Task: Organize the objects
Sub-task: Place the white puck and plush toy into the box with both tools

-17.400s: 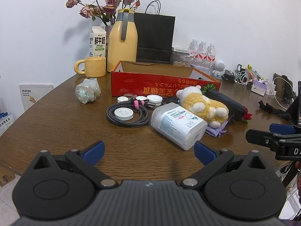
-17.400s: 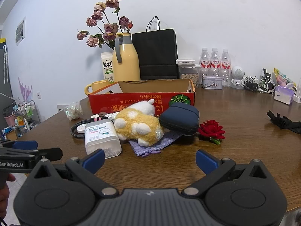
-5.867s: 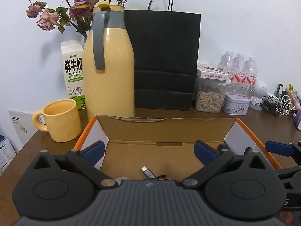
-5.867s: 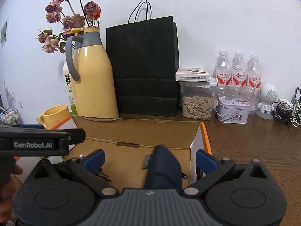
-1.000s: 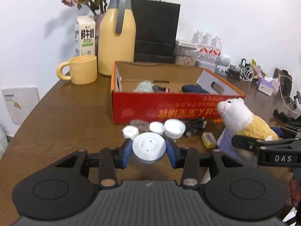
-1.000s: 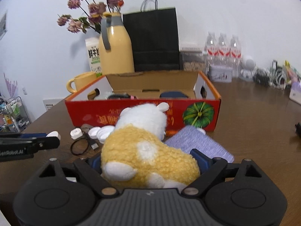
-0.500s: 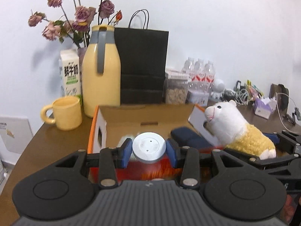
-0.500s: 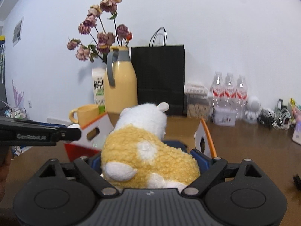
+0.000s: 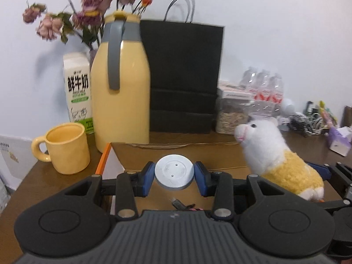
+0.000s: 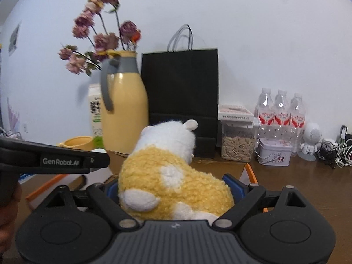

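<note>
My left gripper (image 9: 174, 175) is shut on a white round disc (image 9: 174, 173), held flat between its blue pads above the open cardboard box (image 9: 176, 154). A cable end (image 9: 177, 202) lies on the box floor just below. My right gripper (image 10: 176, 187) is shut on a yellow and white plush alpaca (image 10: 169, 176), which fills the gap between its jaws. In the left wrist view the plush alpaca (image 9: 275, 160) hangs over the right side of the box, its head turned left. In the right wrist view the left gripper (image 10: 96, 157) reaches in from the left edge.
Behind the box stand a yellow jug (image 9: 121, 88) with dried flowers (image 9: 88, 6), a milk carton (image 9: 78, 92), a black paper bag (image 9: 182, 77) and a jar of seeds (image 10: 237, 140). A yellow mug (image 9: 66, 150) sits left. Water bottles (image 10: 281, 114), a tin (image 10: 274, 151) and cables (image 10: 334, 151) lie right.
Both grippers have travelled forward from the table's front to above the box, carrying the disc and the plush alpaca. The jug and bag loom much larger now.
</note>
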`<act>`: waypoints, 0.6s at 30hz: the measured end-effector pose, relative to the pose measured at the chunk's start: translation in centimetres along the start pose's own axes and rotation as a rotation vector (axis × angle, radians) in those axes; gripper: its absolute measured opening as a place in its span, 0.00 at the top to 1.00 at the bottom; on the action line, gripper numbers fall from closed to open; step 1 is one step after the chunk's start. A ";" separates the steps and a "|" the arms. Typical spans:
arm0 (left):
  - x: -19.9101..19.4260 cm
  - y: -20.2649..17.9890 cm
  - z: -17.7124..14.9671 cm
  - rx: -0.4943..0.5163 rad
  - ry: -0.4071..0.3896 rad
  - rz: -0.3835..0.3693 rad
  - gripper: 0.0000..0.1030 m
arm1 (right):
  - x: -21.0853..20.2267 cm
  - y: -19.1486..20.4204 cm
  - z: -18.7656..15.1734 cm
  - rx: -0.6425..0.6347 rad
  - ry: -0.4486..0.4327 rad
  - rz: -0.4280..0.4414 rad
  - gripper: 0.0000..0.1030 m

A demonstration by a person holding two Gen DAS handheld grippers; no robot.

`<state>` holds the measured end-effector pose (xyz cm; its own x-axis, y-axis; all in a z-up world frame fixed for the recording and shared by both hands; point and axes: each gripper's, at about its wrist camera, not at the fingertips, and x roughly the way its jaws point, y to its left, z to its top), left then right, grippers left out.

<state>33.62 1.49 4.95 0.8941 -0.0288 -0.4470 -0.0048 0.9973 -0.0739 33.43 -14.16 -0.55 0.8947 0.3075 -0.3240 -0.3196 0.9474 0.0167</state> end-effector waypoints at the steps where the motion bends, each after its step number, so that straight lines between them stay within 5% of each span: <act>1: 0.6 0.2 -0.1 -0.005 0.009 0.003 0.61 | 0.5 -0.2 -0.2 0.006 0.007 -0.005 0.12; 7: 2.1 0.7 -0.8 0.012 0.055 0.011 0.58 | 2.2 -1.2 -1.4 0.025 0.072 0.001 0.11; 8: 2.1 0.7 -0.9 0.015 0.056 0.016 0.44 | 2.4 -1.3 -1.5 0.025 0.086 0.010 0.08; 9: 2.0 0.6 -0.8 0.017 0.053 0.022 0.20 | 2.4 -1.3 -1.6 0.026 0.097 0.020 0.07; 11: 1.6 0.6 -0.8 0.016 0.026 0.036 0.00 | 2.3 -1.2 -1.7 0.029 0.106 0.022 0.03; 18: 1.1 0.5 -0.4 0.006 0.015 0.057 0.00 | 1.6 -1.5 -1.5 0.046 0.097 0.017 0.00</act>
<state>34.45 1.93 4.02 0.8854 0.0269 -0.4640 -0.0527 0.9977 -0.0427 34.90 -15.18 -2.52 0.8542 0.3153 -0.4134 -0.3173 0.9460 0.0658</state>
